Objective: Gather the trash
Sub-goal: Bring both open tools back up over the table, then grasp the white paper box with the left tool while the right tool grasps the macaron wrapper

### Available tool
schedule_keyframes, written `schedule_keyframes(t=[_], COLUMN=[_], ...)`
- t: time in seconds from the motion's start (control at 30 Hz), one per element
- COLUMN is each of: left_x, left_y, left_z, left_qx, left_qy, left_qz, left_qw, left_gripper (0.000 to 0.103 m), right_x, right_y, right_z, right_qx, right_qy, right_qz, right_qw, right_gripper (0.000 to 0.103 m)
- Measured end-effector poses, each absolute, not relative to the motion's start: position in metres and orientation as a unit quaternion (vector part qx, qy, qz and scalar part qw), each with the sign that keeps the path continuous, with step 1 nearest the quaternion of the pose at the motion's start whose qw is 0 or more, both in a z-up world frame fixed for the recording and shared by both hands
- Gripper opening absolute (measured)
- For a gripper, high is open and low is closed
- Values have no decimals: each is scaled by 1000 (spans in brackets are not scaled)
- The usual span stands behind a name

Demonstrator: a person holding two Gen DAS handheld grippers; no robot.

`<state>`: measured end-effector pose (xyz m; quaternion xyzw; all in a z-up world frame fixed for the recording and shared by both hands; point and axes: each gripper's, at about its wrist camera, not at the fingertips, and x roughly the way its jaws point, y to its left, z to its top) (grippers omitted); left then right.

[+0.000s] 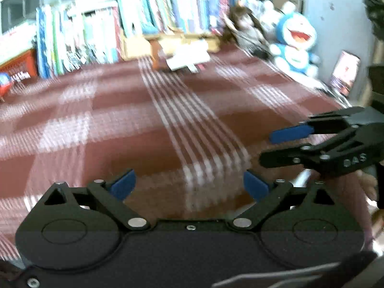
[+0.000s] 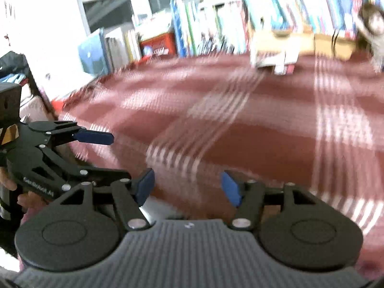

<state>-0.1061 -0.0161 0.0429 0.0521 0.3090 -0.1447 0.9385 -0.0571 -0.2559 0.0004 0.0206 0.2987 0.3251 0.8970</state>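
Both views are blurred by motion. A loose pile of white paper scraps (image 1: pixel 187 58) with a brown item (image 1: pixel 157 57) beside it lies at the far side of the red plaid tablecloth (image 1: pixel 120 129); the same pile (image 2: pixel 276 60) shows in the right wrist view. My left gripper (image 1: pixel 189 184) is open over the near part of the cloth with nothing between its blue pads. My right gripper (image 2: pixel 187 187) is open too and holds nothing. Each gripper shows in the other's view, the right gripper (image 1: pixel 266 147) at the right edge, the left gripper (image 2: pixel 120 157) at the left edge.
A long row of upright books (image 1: pixel 100 31) lines the far edge, with cardboard boxes (image 1: pixel 134 45) in front. A blue cat plush (image 1: pixel 295 40) and a brown-haired doll (image 1: pixel 244 24) sit far right. A red crate (image 1: pixel 21 64) stands far left.
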Motion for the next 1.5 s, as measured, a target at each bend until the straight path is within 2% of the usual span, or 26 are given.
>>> schedule_keyframes(t=[0.2, 0.47, 0.7, 0.8, 0.83, 0.9, 0.93, 0.97, 1.0, 1.03, 1.13, 1.33, 1.5], left_x=[-35, 76, 188, 230, 241, 260, 265, 271, 274, 275, 272, 241, 207], left_y=[-14, -16, -42, -56, -60, -64, -65, -63, -61, -58, -47, -14, 14], left_z=[70, 83, 58, 39, 32, 20, 14, 9, 6, 4, 4, 21, 43], left_qx=[17, -97, -155, -163, -167, -181, -189, -199, -208, -216, -241, -252, -219], left_qy=[256, 260, 269, 298, 310, 335, 345, 354, 354, 356, 354, 298, 258], left_qz=[-105, -112, -61, -20, -14, -1, 3, 7, 14, 19, 20, 41, 61], left_qw=[961, 954, 949, 940, 936, 925, 920, 914, 912, 909, 904, 920, 939], left_gripper=[98, 99, 99, 95, 92, 77, 62, 42, 26, 2, 1, 0, 0], right_x=[-5, 80, 108, 116, 119, 125, 128, 131, 134, 137, 147, 169, 194], right_y=[-268, -288, -278, -276, -275, -274, -274, -273, -271, -270, -266, -251, -240], right_z=[28, 17, 3, 3, 4, 4, 4, 4, 4, 3, 1, -1, -1], right_qx=[20, 30, -8, -19, -21, -24, -25, -24, -24, -24, -20, -14, -8], right_qy=[269, 281, 289, 287, 287, 289, 290, 291, 293, 294, 299, 303, 302], right_qz=[252, 164, 164, 164, 165, 167, 169, 170, 171, 172, 179, 183, 174], right_qw=[930, 945, 943, 944, 944, 942, 942, 941, 940, 940, 937, 935, 937], right_gripper=[75, 75, 79, 81, 81, 83, 83, 84, 84, 84, 85, 86, 88])
